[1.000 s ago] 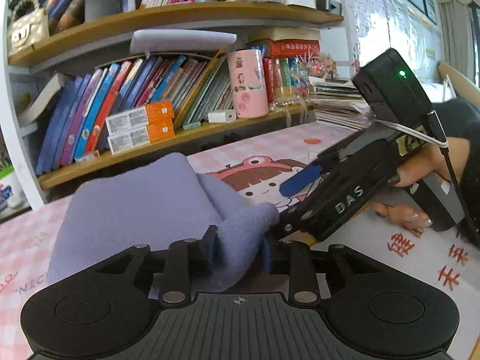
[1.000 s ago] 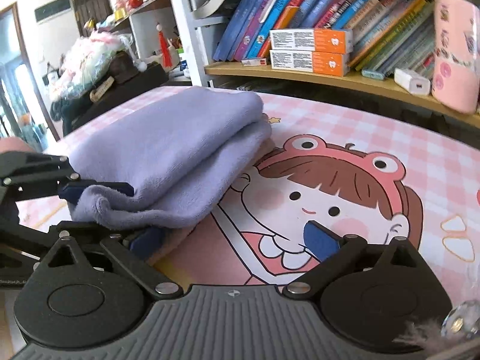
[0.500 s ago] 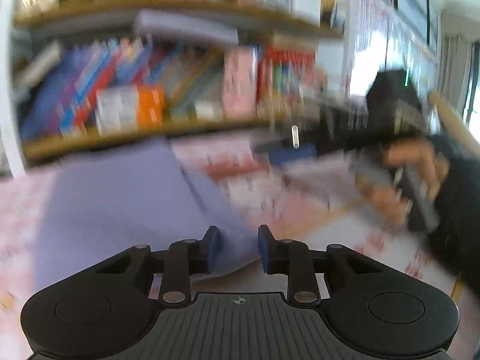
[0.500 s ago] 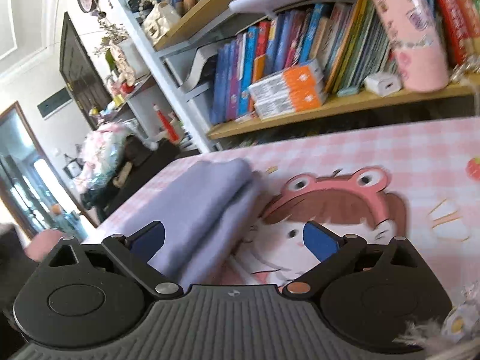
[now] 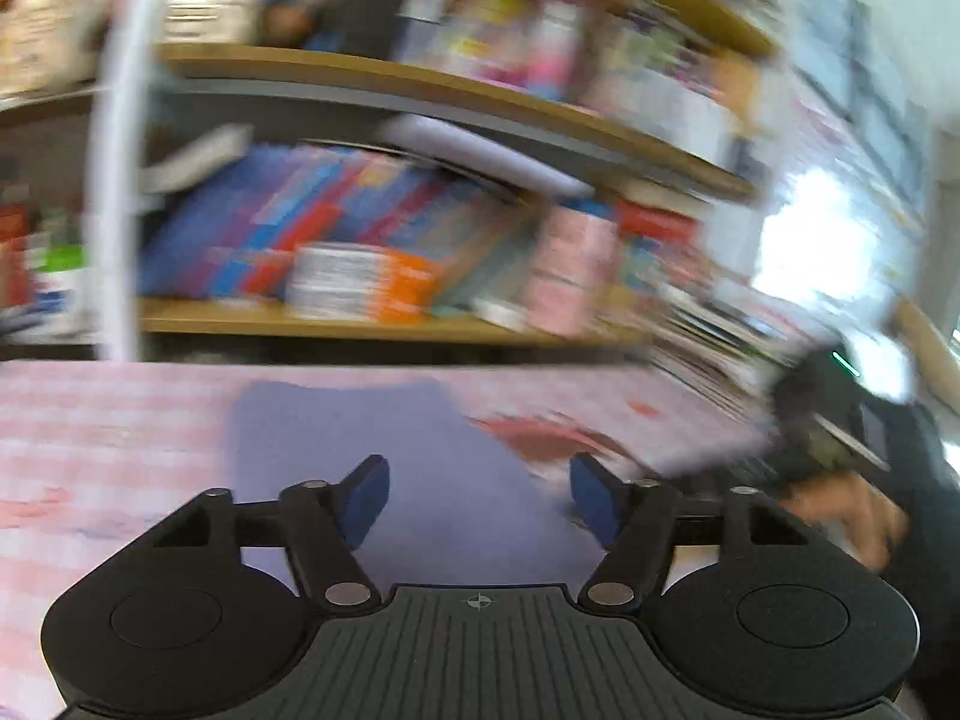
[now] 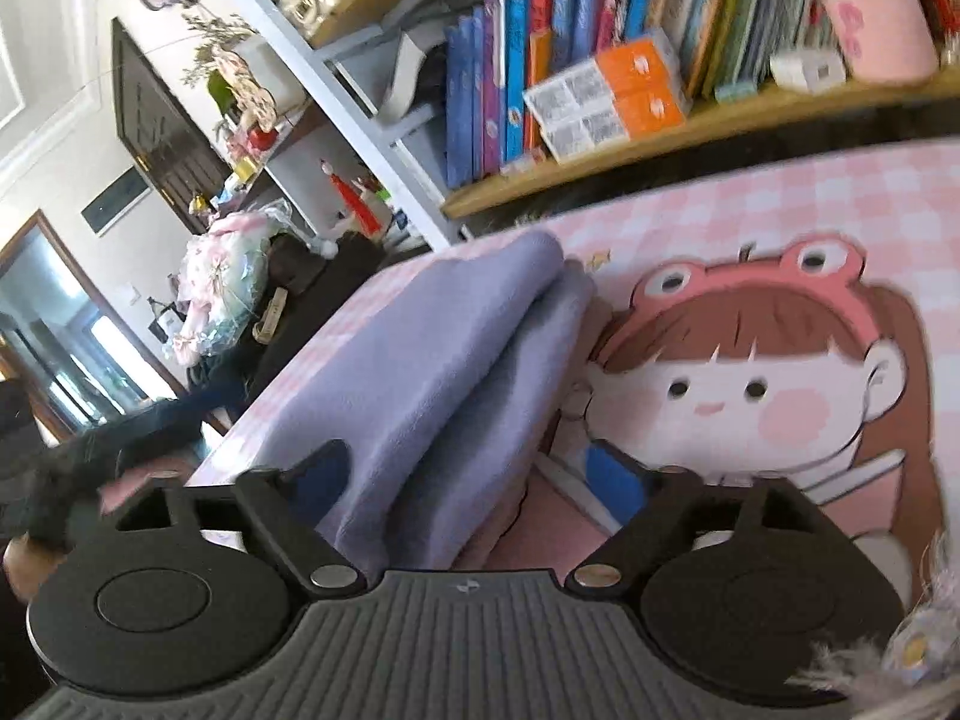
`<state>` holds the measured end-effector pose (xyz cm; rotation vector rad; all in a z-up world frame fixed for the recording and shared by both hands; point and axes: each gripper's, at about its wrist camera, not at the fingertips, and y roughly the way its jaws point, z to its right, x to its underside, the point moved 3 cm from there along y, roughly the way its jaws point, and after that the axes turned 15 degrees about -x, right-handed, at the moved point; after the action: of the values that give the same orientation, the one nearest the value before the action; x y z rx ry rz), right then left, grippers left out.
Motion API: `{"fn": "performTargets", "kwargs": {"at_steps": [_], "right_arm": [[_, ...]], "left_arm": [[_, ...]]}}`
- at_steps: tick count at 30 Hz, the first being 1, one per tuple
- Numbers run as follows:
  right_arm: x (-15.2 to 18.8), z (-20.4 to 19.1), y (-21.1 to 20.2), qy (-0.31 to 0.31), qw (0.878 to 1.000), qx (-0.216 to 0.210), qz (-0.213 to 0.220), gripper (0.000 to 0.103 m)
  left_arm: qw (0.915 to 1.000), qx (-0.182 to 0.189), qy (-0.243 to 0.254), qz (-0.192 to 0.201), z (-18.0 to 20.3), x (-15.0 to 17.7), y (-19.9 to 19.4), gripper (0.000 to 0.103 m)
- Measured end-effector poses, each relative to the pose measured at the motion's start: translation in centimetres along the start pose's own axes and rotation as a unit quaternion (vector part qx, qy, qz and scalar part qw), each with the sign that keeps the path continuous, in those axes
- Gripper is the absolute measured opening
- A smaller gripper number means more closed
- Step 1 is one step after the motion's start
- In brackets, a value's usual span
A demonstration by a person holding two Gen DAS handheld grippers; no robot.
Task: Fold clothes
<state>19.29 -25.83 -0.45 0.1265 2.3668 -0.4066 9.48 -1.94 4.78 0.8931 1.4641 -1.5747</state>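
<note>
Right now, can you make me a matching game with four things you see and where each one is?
Things:
1. purple cloth
2. orange box
3. pink cup
4. cartoon girl

Places:
A. printed on the table mat
B. folded on the table, left of the picture
C. on the shelf, leaning against the books
D. on the shelf, far right

Pairs: 1-B, 2-C, 3-D, 4-A
</note>
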Motion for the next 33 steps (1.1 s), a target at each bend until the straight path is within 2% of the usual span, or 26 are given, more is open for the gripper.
{"fn": "performTargets", "kwargs": {"at_steps": [3,6,9,14,16,20,23,27,31,33], "right_arm": [[0.4,0.2,0.9,0.022,1.000,-0.005,-0.008,0.065],[0.8,0.2,1.9,0.043,0.999,-0.006,-0.010,0.063],[0.9,0.2,2.7,0.058,0.998,-0.001,-0.005,0.061],[0.8,0.2,3.4,0.078,0.997,0.014,0.013,0.054],[0.8,-0.1,3.8,0.068,0.997,0.030,0.016,0.045],[1.2,-2.3,4.1,0.006,0.998,0.055,-0.002,0.036],[2.5,-4.3,3.8,-0.032,0.998,0.054,-0.024,0.036],[4.9,-6.7,3.8,-0.054,0.997,0.037,-0.037,0.036],[6.2,-7.3,3.8,-0.037,0.999,0.015,-0.034,0.038],[6.2,-6.9,3.7,-0.018,0.999,0.006,-0.032,0.043]], "left_arm": [[0.9973,-0.031,-0.056,-0.037,-4.1,0.1,2.1,0.072],[0.9896,-0.029,-0.109,-0.088,-7.1,1.4,4.4,0.072],[0.9827,-0.004,-0.143,-0.117,-8.3,3.1,6.0,0.072],[0.9659,0.063,-0.211,-0.136,-8.8,4.7,8.4,0.070],[0.9644,0.067,-0.216,-0.138,-8.1,5.3,8.4,0.068],[0.9707,0.059,-0.190,-0.135,-7.2,5.2,6.8,0.062],[0.9730,0.062,-0.170,-0.143,-7.3,5.7,4.8,0.062],[0.9723,0.067,-0.165,-0.152,-8.3,6.6,2.1,0.062],[0.9721,0.067,-0.161,-0.157,-9.0,7.0,0.7,0.063],[0.9721,0.065,-0.161,-0.158,-9.1,7.0,0.6,0.064]]}}
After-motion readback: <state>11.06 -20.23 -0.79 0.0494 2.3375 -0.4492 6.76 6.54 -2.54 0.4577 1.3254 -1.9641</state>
